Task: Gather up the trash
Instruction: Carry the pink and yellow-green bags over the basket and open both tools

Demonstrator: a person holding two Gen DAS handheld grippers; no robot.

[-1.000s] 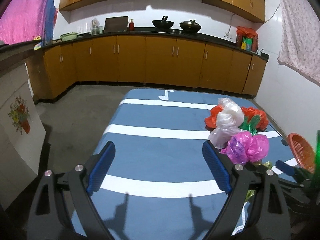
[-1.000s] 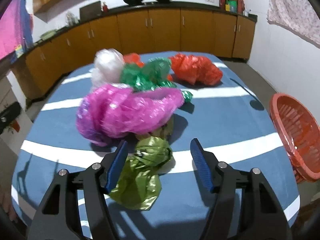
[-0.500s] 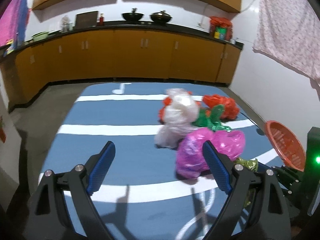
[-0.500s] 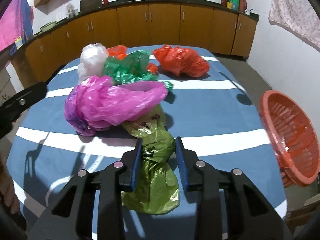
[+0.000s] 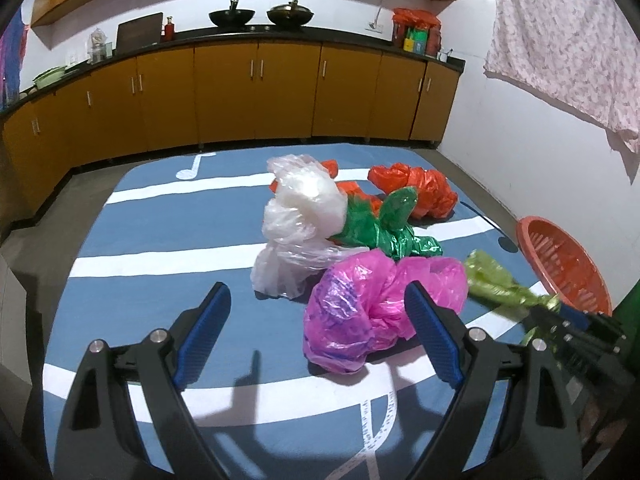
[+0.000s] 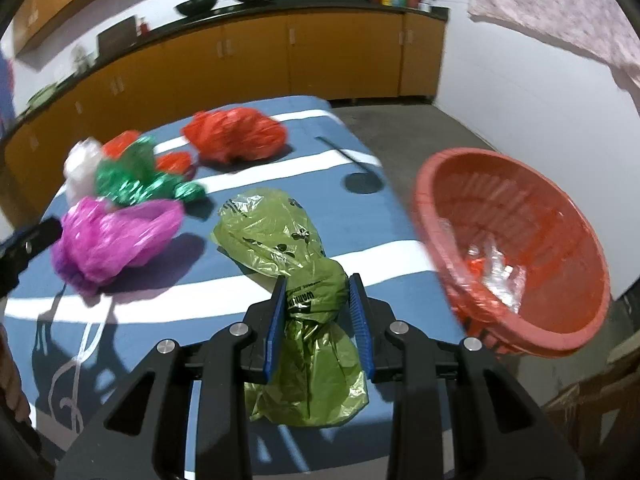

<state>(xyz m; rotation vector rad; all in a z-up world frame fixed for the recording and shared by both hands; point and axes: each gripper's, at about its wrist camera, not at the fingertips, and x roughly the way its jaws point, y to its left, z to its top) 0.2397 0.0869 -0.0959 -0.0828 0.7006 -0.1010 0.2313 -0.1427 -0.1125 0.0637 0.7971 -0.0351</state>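
My right gripper (image 6: 318, 286) is shut on the olive green plastic bag (image 6: 276, 232), which hangs lifted off the blue striped table (image 6: 360, 224); the same olive green bag (image 5: 494, 278) shows at the right of the left wrist view. An orange basket (image 6: 516, 248) stands just right of it, off the table's edge, with some clear plastic inside. My left gripper (image 5: 318, 306) is open above the table, its right finger (image 5: 430, 332) in front of the pink bag (image 5: 372, 308). Behind lie a white bag (image 5: 300, 220), a green bag (image 5: 380, 228) and red bags (image 5: 416, 188).
Orange kitchen cabinets (image 5: 256, 92) with a black counter run along the back, carrying two woks (image 5: 232, 18). A patterned cloth (image 5: 568, 36) hangs on the white wall at the right. Grey floor surrounds the table. A hand (image 6: 12, 384) shows at the left edge.
My right gripper closed on the olive green bag, lifted it and swung right toward the basket. My left gripper swung right, bringing the pink bag close to its right finger.
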